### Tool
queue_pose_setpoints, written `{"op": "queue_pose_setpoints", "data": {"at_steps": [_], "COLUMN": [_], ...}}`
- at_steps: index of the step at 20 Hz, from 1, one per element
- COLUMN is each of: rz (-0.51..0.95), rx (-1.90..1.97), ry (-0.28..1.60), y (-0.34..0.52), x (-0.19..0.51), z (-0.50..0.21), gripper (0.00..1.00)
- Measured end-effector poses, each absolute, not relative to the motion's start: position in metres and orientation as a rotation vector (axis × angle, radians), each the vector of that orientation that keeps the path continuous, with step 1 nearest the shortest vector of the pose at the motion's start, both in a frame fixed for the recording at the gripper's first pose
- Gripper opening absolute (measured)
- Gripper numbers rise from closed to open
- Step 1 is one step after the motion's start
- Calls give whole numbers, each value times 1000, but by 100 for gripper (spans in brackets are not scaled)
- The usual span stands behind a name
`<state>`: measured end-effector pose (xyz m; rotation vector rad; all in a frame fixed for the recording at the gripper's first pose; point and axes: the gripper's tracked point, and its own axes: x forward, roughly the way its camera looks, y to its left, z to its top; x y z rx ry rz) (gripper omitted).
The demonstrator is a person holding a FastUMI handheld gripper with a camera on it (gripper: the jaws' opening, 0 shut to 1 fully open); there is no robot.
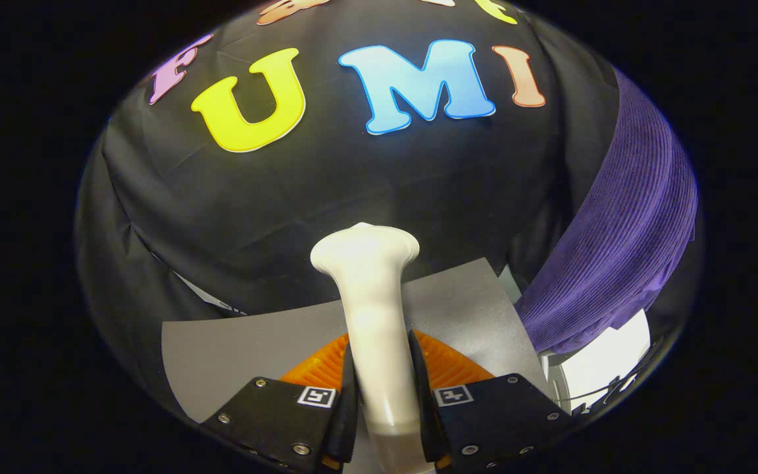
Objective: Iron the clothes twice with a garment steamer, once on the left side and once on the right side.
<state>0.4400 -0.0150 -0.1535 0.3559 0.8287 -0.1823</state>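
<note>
Gripper [382, 388] is clenched on the garment steamer [374, 309]: both fingers [347, 395] press against the sides of its pale, narrow handle, one on each side, with no visible gap between finger and handle. Steamer stands roughly upright between the fingers, handle running up and away from them and widening into a flared, rounded head [364, 249] just beyond the fingertips. Head sits in front of the black cloth wall [326, 191]; cannot tell whether it touches the cloth. Below and behind the handle lies a grey mat [234, 342], flat, with a corner pointing up to the right of the handle. On that mat, right behind the fingers on both sides of the handle, is an orange ribbed piece [448, 365], partly hidden by the fingers; can't tell what it is or whether the steamer's base rests in it. Purple ribbed garment [622, 257] hangs to the right of the steamer, well apart from the head, draped in a long curved band with its lower edge ending above a white surface [606, 359]. Steamer head is not touching the garment. No container readable here; the handle's lower end is cut off below the fingers.
</note>
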Motion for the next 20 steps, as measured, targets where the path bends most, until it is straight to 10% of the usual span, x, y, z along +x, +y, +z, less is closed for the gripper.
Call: {"op": "queue_pose_setpoints", "data": {"at_steps": [20], "rz": [-52], "rx": [17], "ry": [85], "y": [-33], "x": [217], "z": [51], "gripper": [32]}}
